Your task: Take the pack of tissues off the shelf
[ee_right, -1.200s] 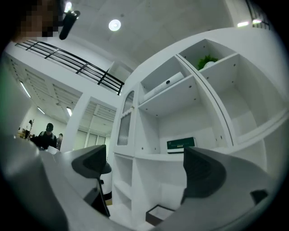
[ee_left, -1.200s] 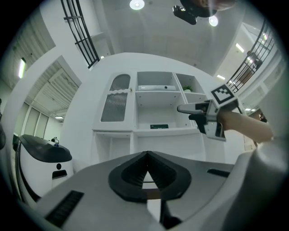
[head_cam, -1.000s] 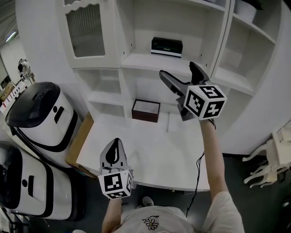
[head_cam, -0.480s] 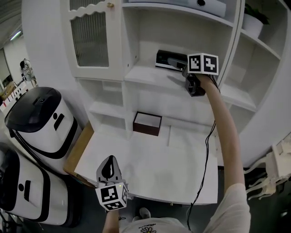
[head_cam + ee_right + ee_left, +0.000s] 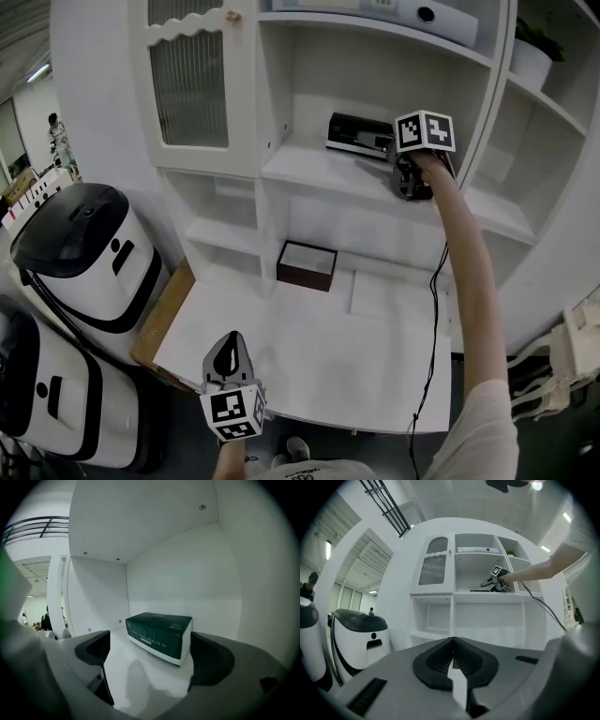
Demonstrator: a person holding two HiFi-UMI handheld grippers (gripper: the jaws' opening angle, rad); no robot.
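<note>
1. Tissues first: the pack of tissues (image 5: 359,134) lies on the upper shelf (image 5: 309,171), towards the back wall, dark green on top with a white base. Nothing holds it yet.
2. In the right gripper view the pack (image 5: 159,634) lies at a slant to the jaws, 1 long side and 1 short end facing the camera.
3. The right gripper (image 5: 398,159) is raised into that compartment with its jaws wide apart. In its own view the right gripper (image 5: 150,656) has bare shelf floor (image 5: 136,681) between the jaws, and the pack sits just beyond the tips.
4. The pack's near corner lies close to the right-hand jaw; I cannot tell whether they touch.
5. The left gripper (image 5: 228,349) hangs low over the desk (image 5: 319,347) with jaws together on nothing, as its own view of the left gripper (image 5: 451,660) confirms. A brown box (image 5: 306,265) stands at the back of the desk, well apart from both.
6. Likely risk 1: closing now would catch only a corner, because of the slant, and the pack could twist out.
7. Likely risk 2: pushing forward with a jaw against that corner would shove the pack to the back wall instead of straddling it.
8. Likely risk 3: the wrapper looks soft, so a hard squeeze may crush it and a light one may let it slip.
9. The cable (image 5: 433,309) hanging from the right arm could snag the shelf edge on the way out.
</note>
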